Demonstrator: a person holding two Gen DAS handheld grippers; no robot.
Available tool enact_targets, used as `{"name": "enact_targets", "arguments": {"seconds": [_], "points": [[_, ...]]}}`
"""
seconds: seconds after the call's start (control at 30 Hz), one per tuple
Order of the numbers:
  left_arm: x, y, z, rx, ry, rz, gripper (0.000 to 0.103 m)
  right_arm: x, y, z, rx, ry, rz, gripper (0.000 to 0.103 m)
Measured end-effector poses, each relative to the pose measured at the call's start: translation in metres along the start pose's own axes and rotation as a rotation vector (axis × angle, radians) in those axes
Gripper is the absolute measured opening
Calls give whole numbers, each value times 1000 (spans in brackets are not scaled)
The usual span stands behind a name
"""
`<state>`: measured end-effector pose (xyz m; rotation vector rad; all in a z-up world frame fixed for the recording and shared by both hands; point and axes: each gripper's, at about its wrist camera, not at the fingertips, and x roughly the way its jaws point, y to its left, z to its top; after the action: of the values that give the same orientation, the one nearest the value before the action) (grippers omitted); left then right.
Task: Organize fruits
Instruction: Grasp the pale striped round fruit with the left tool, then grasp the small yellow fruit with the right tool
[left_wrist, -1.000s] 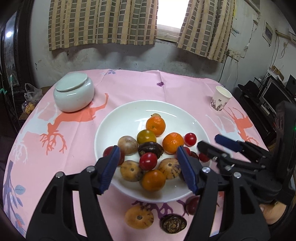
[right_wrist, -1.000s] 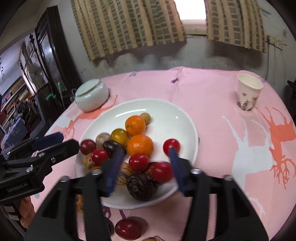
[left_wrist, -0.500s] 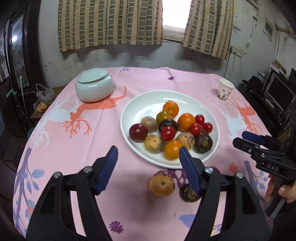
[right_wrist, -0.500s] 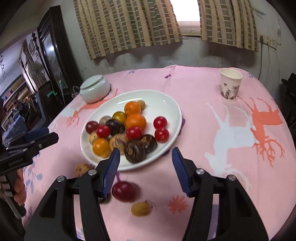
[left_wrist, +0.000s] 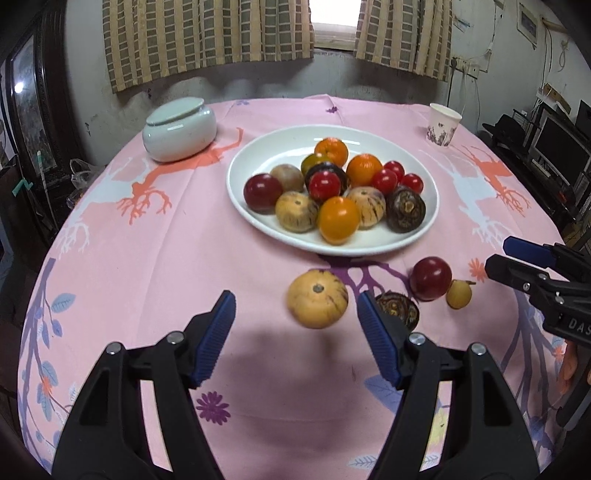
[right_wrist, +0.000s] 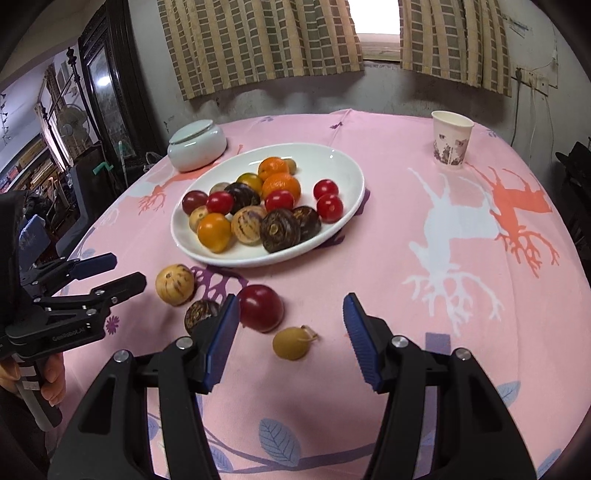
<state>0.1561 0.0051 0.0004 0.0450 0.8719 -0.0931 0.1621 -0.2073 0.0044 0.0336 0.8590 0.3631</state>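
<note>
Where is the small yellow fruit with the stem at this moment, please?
The small yellow fruit lies on the pink tablecloth, off the plate, just beside the dark red fruit.

Glossy white plate (left_wrist: 430, 218) on matt pink cloth (left_wrist: 155, 258); paper cup (right_wrist: 451, 139).

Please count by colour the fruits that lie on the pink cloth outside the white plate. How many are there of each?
Tan striped fruit: 1
Dark brown fruit: 1
Dark red fruit: 1
Small yellow fruit: 1
Total: 4
</note>
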Motion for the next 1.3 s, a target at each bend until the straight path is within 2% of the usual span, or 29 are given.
{"name": "enact_targets", "arguments": {"seconds": [0.23, 0.4, 0.53, 0.57, 0.7, 0.73, 0.97, 1.1, 1.3], "points": [[28, -2, -6, -13, 52, 7, 70, 2, -1, -8, -16, -15, -2, 59], [42, -4, -7, -20, 64, -9, 70, 7, -4, -11, -17, -1, 9, 59], [50, -8, -5, -3, 68, 6, 69, 10, -2, -14, -30, 10, 15, 59], [53, -8, -5, -7, 75, 2, 68, 11, -1, -15, -36, 13, 15, 59], [58, -6, -7, -26, 67, -37, 48, 16, 0, -18, -49, 29, 10, 59], [57, -7, -8, -23, 59, -44, 47, 18, 1, -19, -55, 37, 2, 59], [56, -9, -12, -1, 39, -38, 47, 35, 4, -25, -119, 84, -98, 59], [56, -6, -12, -15, 42, -53, 47, 41, 1, -26, -91, 95, -61, 59], [56, -6, -12, -16, 42, -53, 48, 51, 5, -28, -85, 96, -58, 59]]}}
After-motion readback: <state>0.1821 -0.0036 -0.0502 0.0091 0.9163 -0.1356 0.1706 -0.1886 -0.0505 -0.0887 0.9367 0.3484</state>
